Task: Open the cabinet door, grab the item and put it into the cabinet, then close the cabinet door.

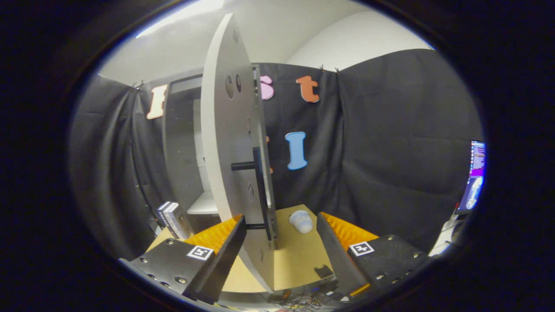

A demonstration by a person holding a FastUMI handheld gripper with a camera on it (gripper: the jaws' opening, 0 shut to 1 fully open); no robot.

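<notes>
Your gripper [277, 242] is spread wide, pinching nothing, with the swung-open cabinet door [225, 151] and its handle [260, 195] standing between the fingers. Door is open — the pale item [301, 221] sits untaken at lower centre on the table [299, 260], just beyond; placing and closing remain.

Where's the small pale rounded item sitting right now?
The small pale rounded item sits on the tan tabletop, just beyond the open gripper, right of the open white cabinet door.
</notes>
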